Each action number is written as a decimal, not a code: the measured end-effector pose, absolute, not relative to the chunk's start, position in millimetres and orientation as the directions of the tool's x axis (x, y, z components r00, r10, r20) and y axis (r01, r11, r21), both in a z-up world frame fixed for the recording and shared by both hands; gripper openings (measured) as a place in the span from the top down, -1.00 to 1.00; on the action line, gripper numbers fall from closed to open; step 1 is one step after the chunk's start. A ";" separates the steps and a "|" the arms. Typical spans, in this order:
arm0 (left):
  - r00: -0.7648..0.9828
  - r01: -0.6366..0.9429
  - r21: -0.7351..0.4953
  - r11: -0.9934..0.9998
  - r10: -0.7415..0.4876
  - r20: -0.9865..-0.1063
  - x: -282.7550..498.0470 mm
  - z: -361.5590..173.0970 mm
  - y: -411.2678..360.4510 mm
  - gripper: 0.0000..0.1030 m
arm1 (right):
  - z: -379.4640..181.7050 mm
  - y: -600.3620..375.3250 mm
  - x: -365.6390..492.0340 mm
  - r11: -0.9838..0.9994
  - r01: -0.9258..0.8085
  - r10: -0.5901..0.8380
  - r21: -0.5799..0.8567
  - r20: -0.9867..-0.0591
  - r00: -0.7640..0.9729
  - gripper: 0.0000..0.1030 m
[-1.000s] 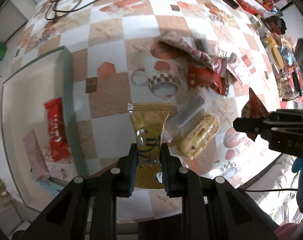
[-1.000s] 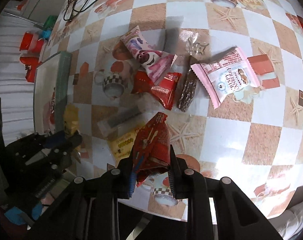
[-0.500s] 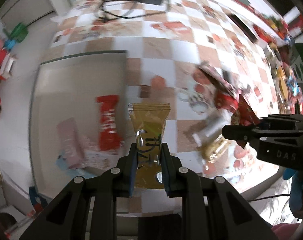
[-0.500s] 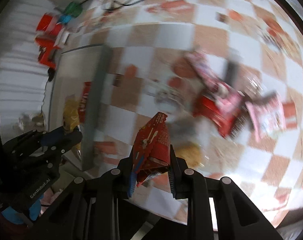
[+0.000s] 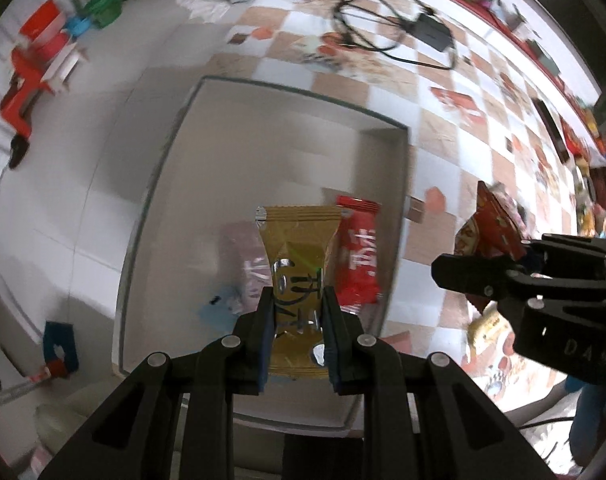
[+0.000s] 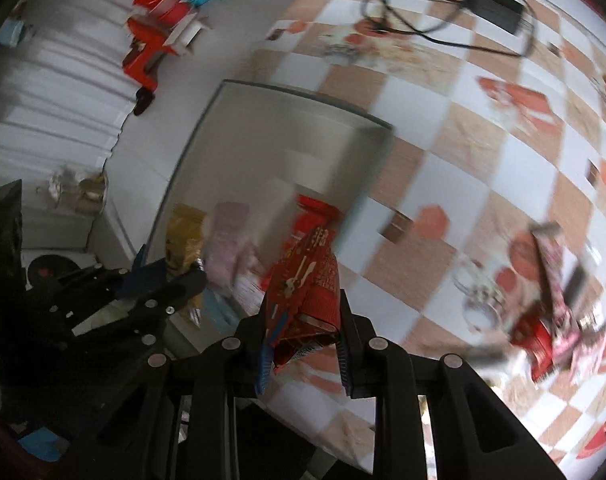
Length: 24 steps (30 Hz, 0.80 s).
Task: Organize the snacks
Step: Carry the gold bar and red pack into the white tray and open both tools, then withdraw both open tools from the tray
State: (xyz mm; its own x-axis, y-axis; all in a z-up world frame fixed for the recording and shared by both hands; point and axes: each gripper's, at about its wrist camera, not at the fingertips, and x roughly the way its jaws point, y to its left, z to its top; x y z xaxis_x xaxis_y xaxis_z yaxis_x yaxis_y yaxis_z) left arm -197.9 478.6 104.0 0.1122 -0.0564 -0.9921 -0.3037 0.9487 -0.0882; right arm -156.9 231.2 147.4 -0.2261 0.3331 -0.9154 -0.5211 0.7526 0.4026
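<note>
My left gripper (image 5: 297, 300) is shut on a gold snack packet (image 5: 297, 256) and holds it above the grey box (image 5: 287, 136) at the table's left end. A red bar (image 5: 359, 256) and a pink packet (image 5: 243, 256) lie in the box. My right gripper (image 6: 303, 312) is shut on a dark red snack packet (image 6: 307, 280), just right of the box's near wall; it shows in the left wrist view (image 5: 491, 232). The left gripper shows in the right wrist view (image 6: 171, 280) with the gold packet (image 6: 185, 236).
More snacks (image 6: 547, 308) lie blurred on the checkered tablecloth (image 6: 483, 160) to the right. A black cable and adapter (image 5: 415, 28) lie at the far end. Red and green items (image 5: 43, 60) sit on the floor to the left.
Both grippers have swung left with their packets, from over the snack pile to the grey box. The left one is now over the box's inside.
</note>
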 end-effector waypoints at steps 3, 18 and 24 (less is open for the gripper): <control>0.093 -0.327 -0.085 0.941 -0.057 -0.994 -195.2 94.6 490.7 0.53 | 140.8 252.6 -155.1 0.747 -0.531 0.322 0.401 -0.916 -0.239 0.47; 0.034 -0.323 -0.050 0.945 -0.041 -0.999 -201.0 77.5 500.3 -0.38 | 102.6 307.5 -155.9 0.734 -0.547 0.247 0.401 -0.909 -0.336 0.35; -0.006 -0.310 -0.024 0.950 -0.027 -1.000 -203.8 79.2 490.0 -0.48 | 106.8 292.7 -147.7 0.760 -0.519 0.250 0.392 -0.913 -0.323 -0.77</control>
